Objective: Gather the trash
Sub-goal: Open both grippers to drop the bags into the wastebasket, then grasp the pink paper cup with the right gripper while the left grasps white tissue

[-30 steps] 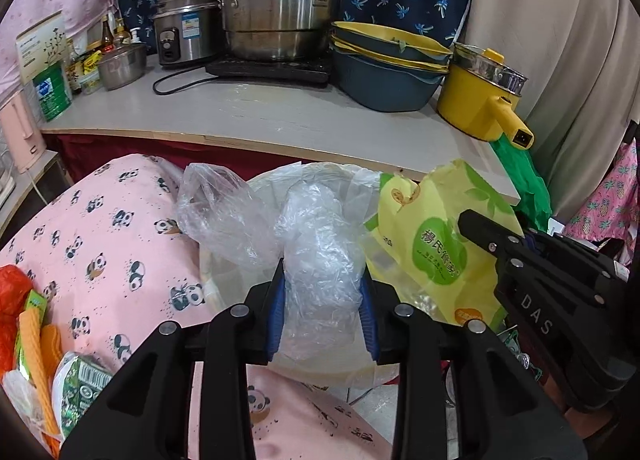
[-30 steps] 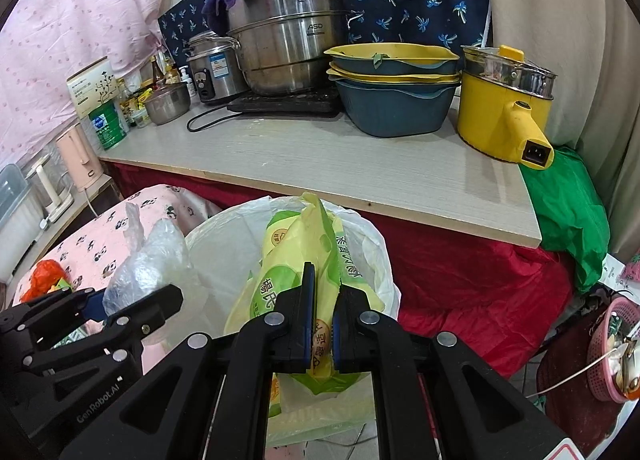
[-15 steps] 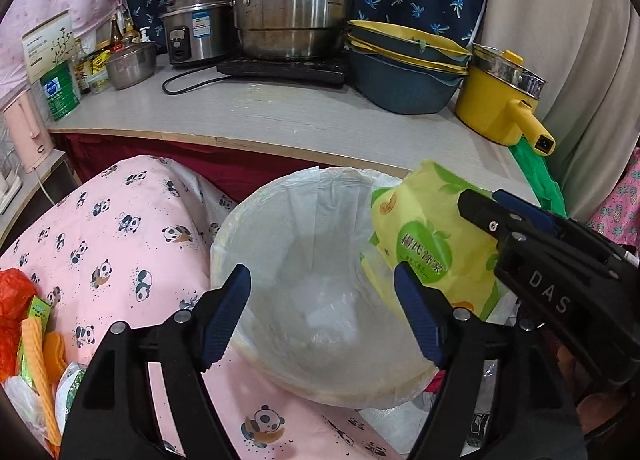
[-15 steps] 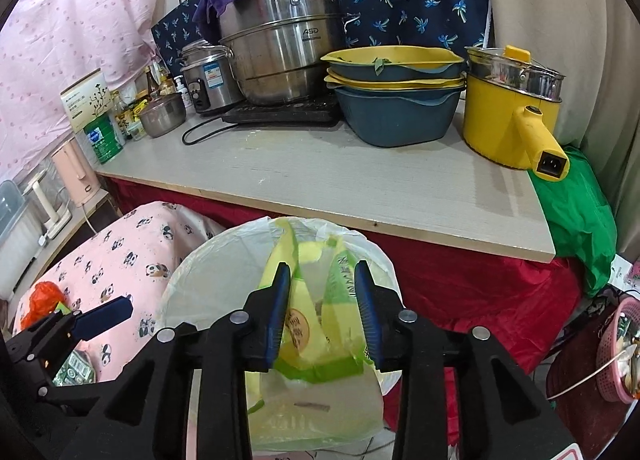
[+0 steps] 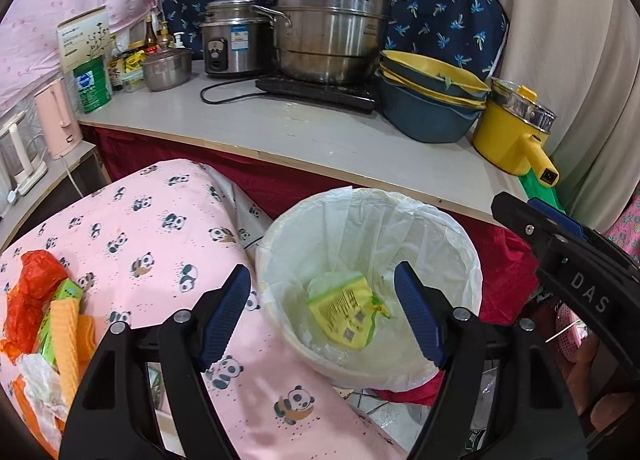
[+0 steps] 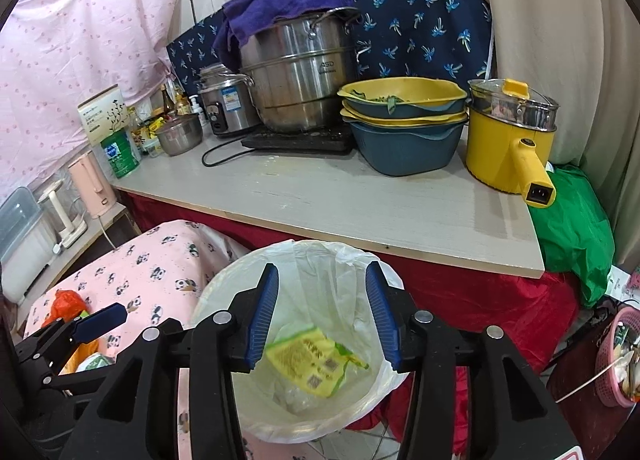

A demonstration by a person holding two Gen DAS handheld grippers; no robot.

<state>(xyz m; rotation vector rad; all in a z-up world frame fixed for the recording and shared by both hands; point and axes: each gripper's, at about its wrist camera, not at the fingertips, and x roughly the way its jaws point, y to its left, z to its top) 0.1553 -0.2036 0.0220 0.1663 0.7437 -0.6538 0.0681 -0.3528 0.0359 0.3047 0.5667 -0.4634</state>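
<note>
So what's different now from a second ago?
Both let go. The left hand-held gripper dropped its clear plastic, and the right hand-held gripper dropped the yellow-green packet, which now lies at the bottom of the lined bin. Both stand open above it. The pots and the wrappers on the panda cloth stayed put.

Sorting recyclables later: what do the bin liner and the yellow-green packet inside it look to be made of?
Bin liner: thin whitish plastic film, translucent, crinkled and folded over the rim. Packet: likely printed plastic film or laminate, with a slight sheen, creased flat, small text and code squares on its back; paper cannot be ruled out. Both the left gripper and right gripper are open, empty.
</note>
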